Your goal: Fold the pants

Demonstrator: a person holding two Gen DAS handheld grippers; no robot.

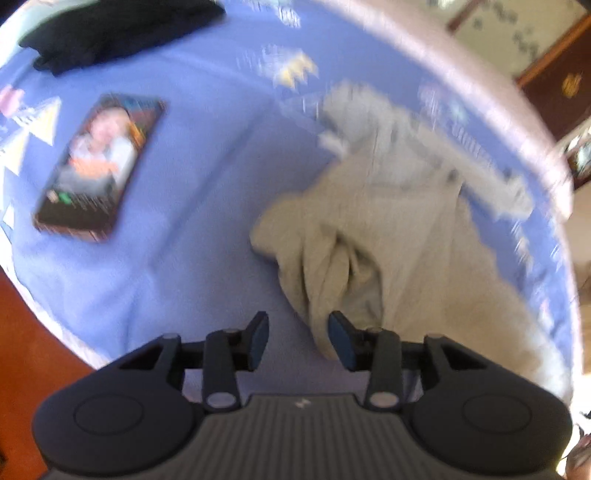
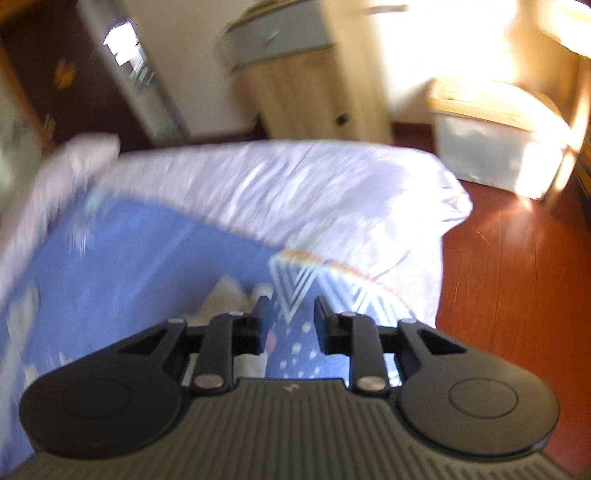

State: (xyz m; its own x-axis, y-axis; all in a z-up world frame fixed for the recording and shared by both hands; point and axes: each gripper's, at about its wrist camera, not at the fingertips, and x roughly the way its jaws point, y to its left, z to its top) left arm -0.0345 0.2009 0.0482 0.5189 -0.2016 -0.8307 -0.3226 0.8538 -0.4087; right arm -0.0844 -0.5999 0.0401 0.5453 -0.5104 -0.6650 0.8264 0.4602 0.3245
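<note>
Blur smeared both views, so fine detail of the beige pants [image 1: 388, 236] was hard to read; they lay crumpled on the blue bedspread [image 1: 192, 229], their long axis running from near the left gripper [image 1: 298, 338] away toward the bed's far edge. That gripper's jaws stood apart, holding nothing (one pad just beside the fabric). The right gripper [image 2: 291, 321] was likewise parted and empty. A phone [image 1: 98, 166] lay well apart.

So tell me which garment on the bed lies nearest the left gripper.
The crumpled beige pants, right at the left gripper; the black garment lies at the far edge.
</note>
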